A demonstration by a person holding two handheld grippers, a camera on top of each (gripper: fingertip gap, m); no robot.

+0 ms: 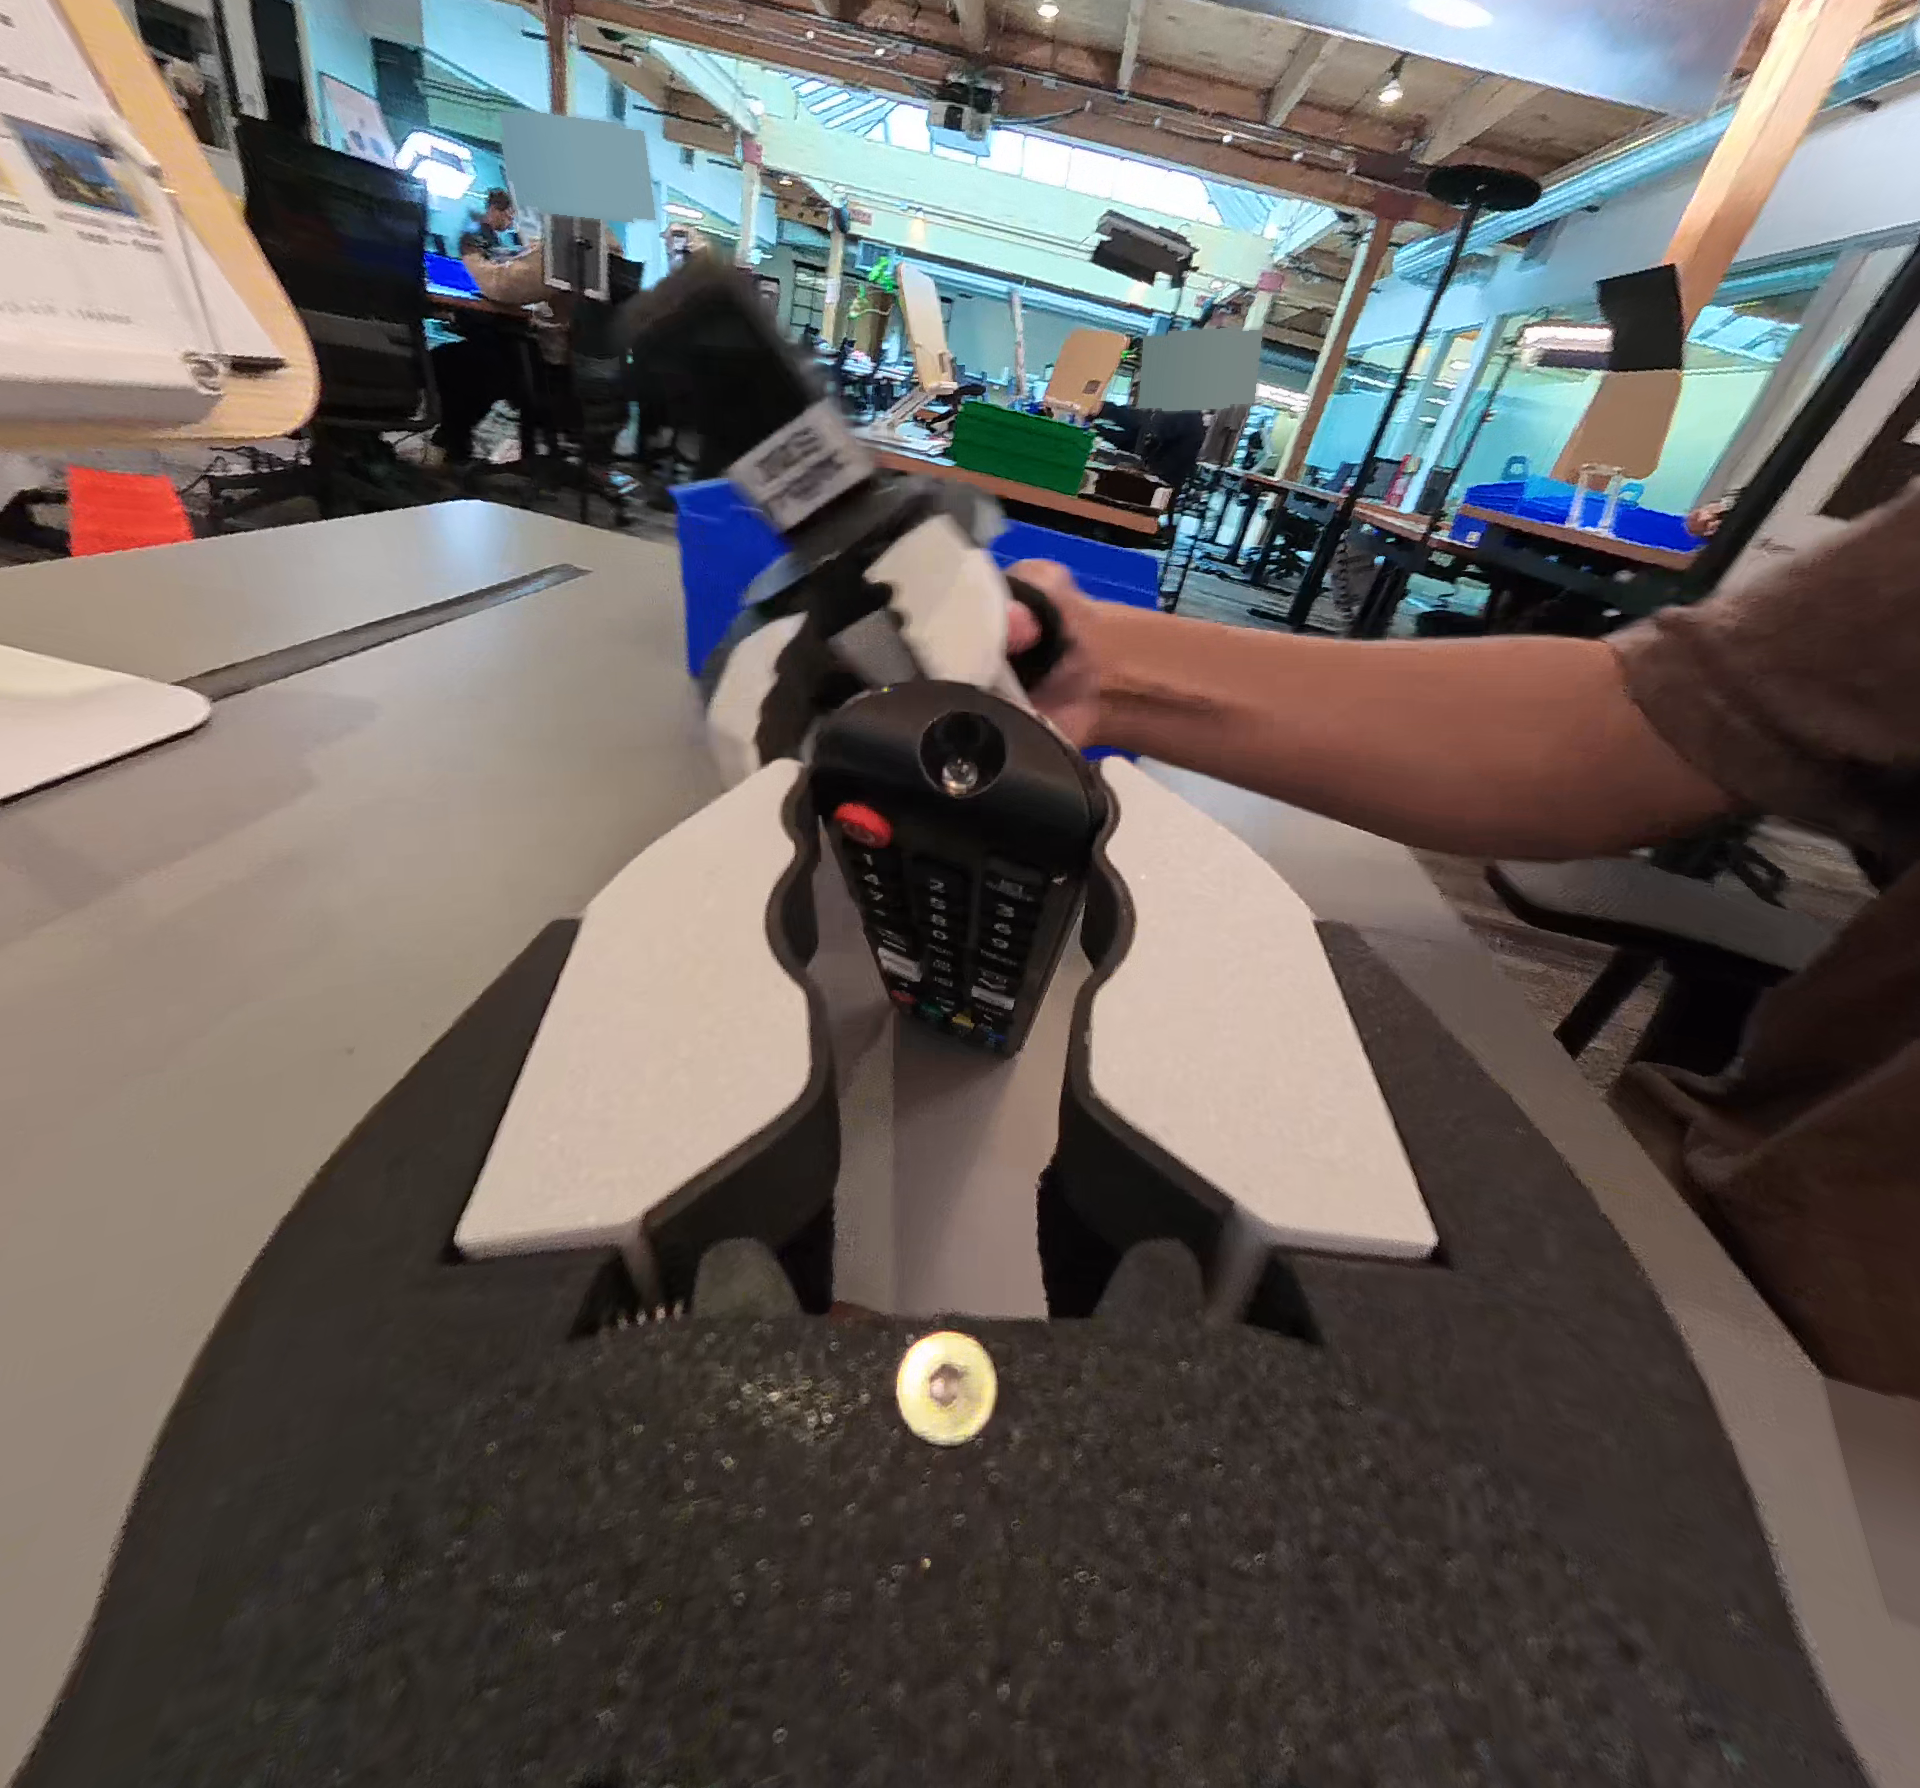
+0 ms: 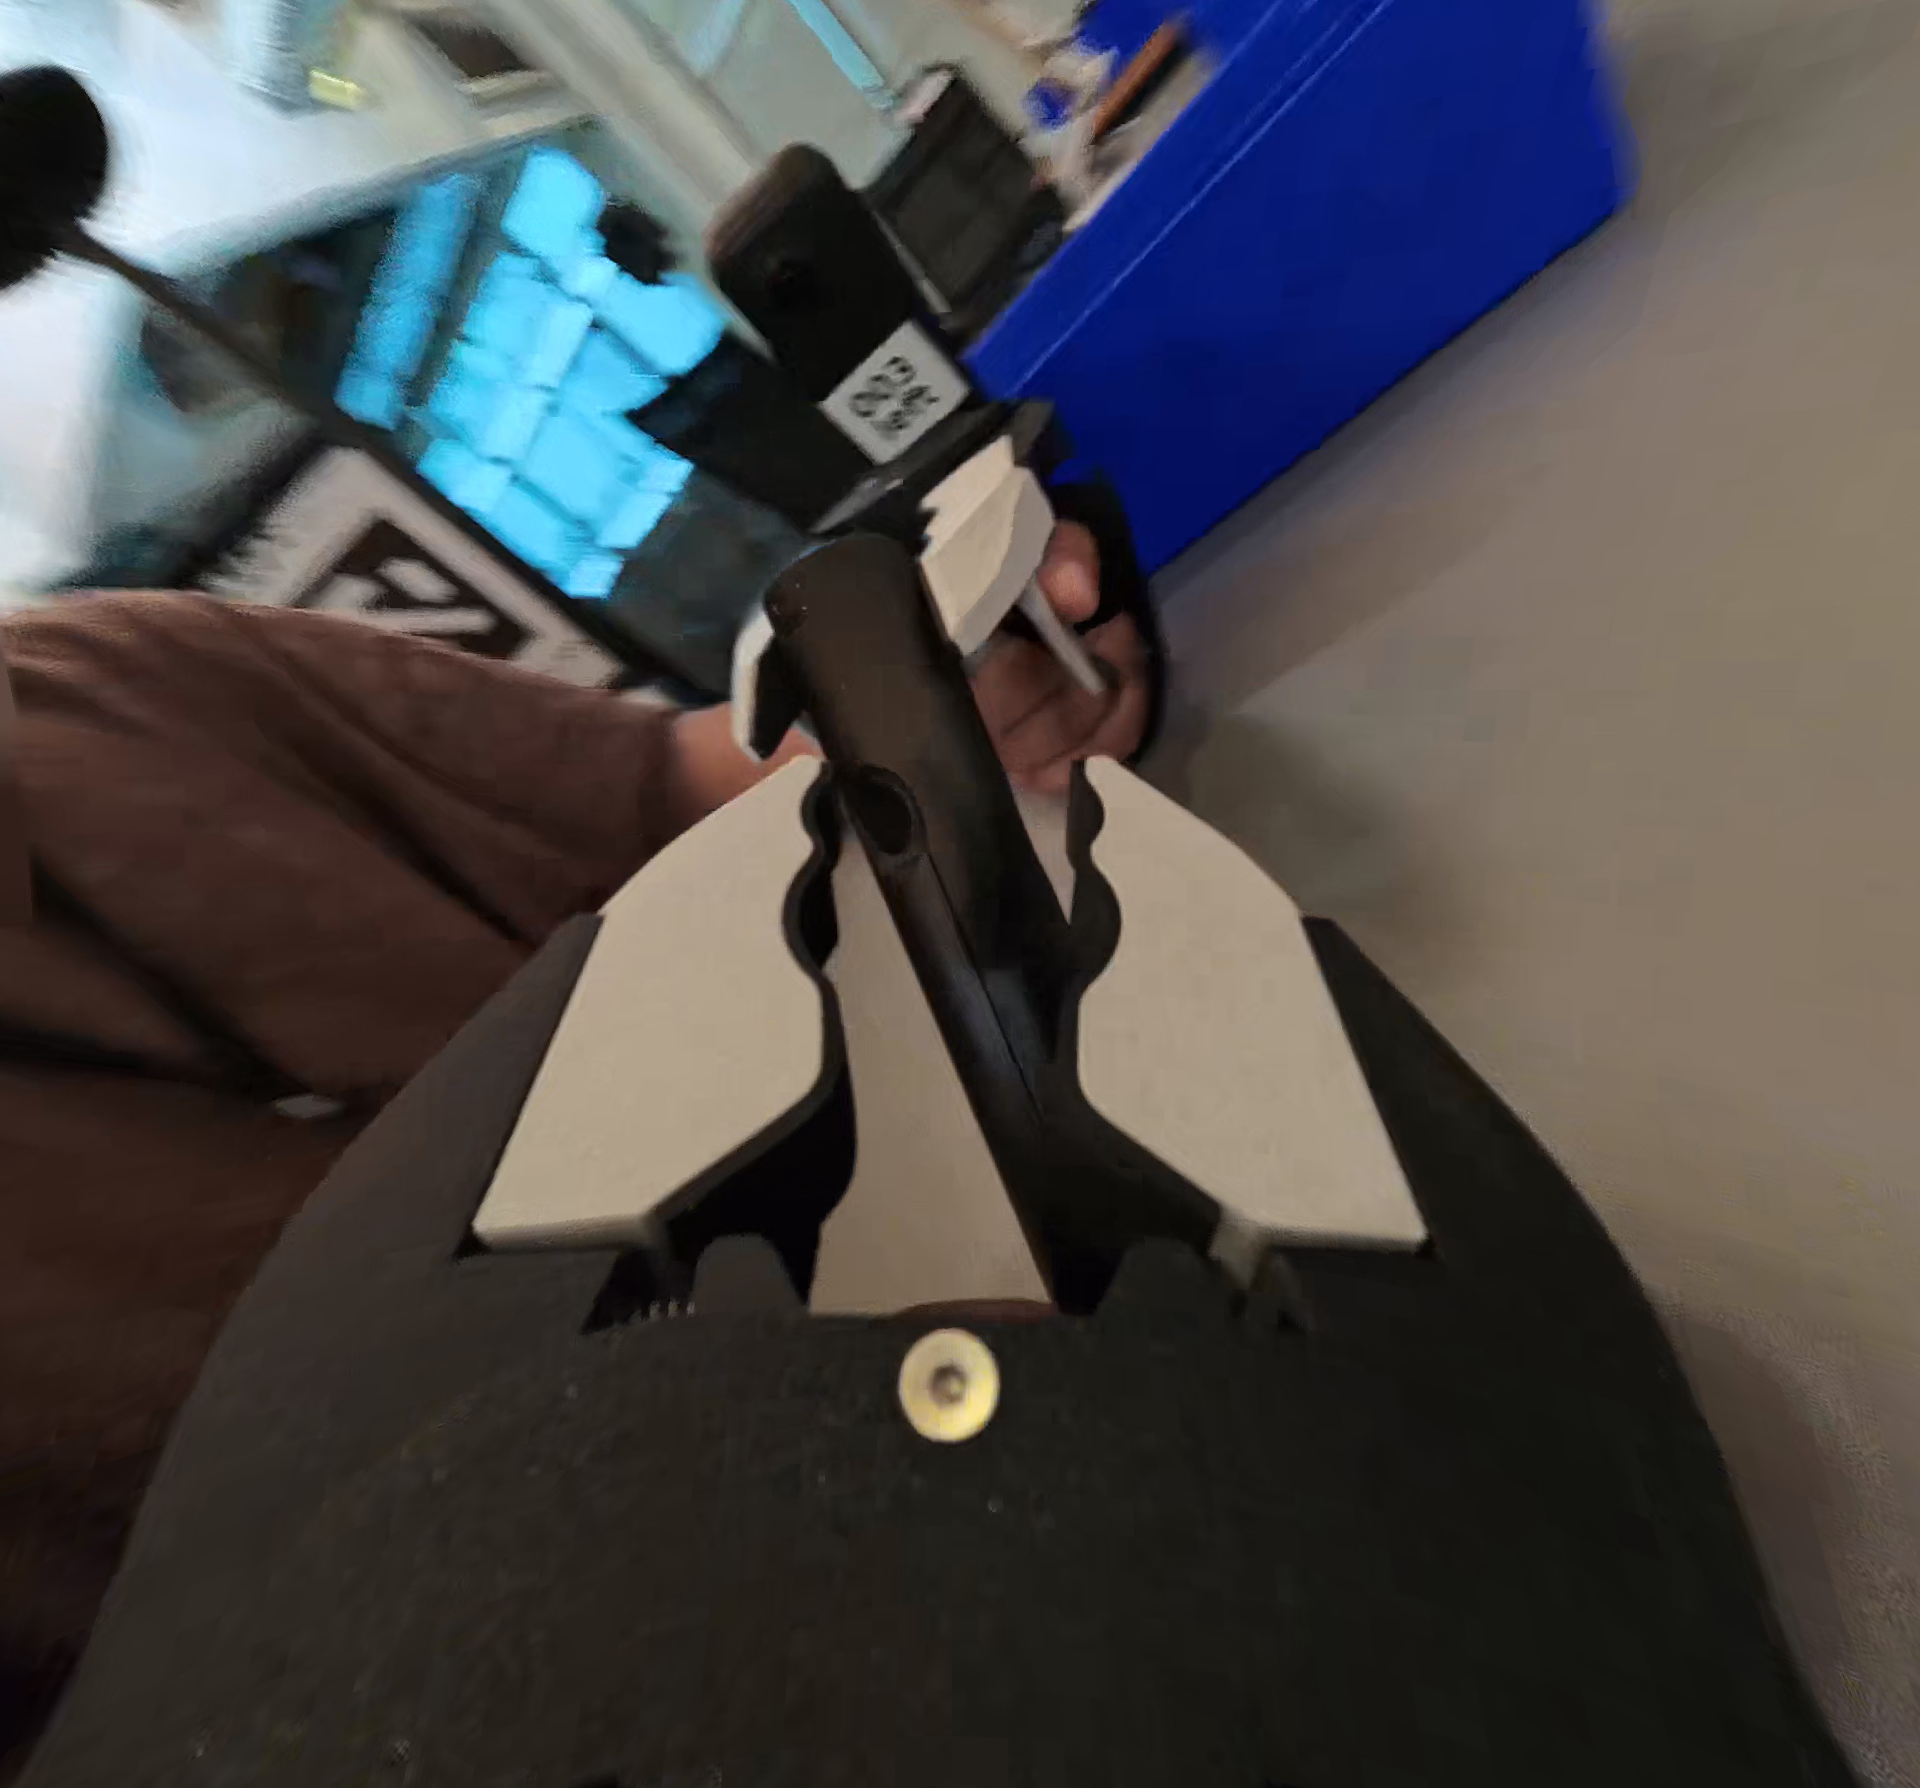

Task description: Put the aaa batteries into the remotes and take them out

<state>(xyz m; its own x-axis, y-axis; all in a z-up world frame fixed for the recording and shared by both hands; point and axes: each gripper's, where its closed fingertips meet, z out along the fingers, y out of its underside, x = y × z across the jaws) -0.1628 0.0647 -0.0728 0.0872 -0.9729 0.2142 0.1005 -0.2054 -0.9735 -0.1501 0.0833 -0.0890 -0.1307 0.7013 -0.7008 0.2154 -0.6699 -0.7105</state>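
A black remote (image 1: 951, 891), lifted above the grey counter (image 1: 312, 803), sits clamped between the left gripper (image 1: 945, 865) fingers, and the right gripper (image 2: 951, 886) fingers pinch its far end; both should grip firmly, steady, before anything slides. No batteries show.

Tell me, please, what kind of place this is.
Probably a large open workshop or lab-style office. The left wrist view shows rows of desks carrying blue bins and a green crate, an exposed wooden beam ceiling with track lights, and people seated at a far desk.
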